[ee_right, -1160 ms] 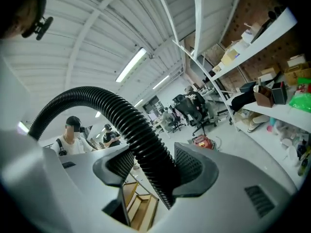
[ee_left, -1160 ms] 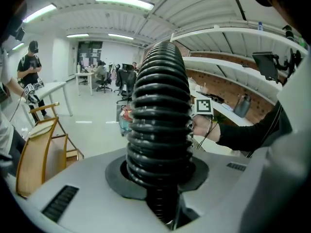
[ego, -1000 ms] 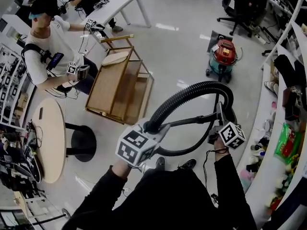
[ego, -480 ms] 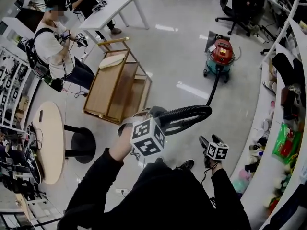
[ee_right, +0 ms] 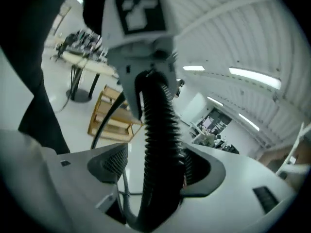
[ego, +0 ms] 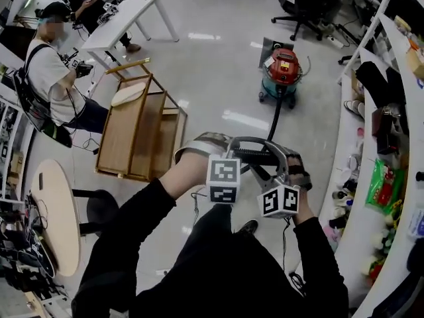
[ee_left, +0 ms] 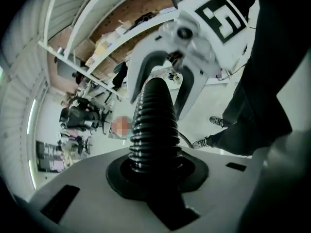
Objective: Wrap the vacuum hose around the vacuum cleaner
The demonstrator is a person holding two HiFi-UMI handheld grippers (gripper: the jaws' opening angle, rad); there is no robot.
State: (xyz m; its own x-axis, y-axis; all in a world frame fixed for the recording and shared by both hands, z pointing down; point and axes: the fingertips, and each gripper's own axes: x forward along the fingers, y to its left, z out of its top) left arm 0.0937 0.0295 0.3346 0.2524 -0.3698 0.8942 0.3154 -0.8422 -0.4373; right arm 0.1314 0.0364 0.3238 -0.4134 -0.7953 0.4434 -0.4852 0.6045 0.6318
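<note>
Right gripper point(ee_right: 160, 171) rejoined left gripper point(ee_left: 155, 171), fingers point(ee_right: 109, 161) just opened around hose point(ee_right: 158, 125), left pinching it

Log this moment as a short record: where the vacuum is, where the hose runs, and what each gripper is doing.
vacuum cleaner: red and teal, on the floor ahead
hose: black, ribbed, runs from the vacuum cleaner to both grippers, not yet wrapped
left gripper: shut on the hose
right gripper: jaws have just been opening, hose between them, one pad clear of it
</note>
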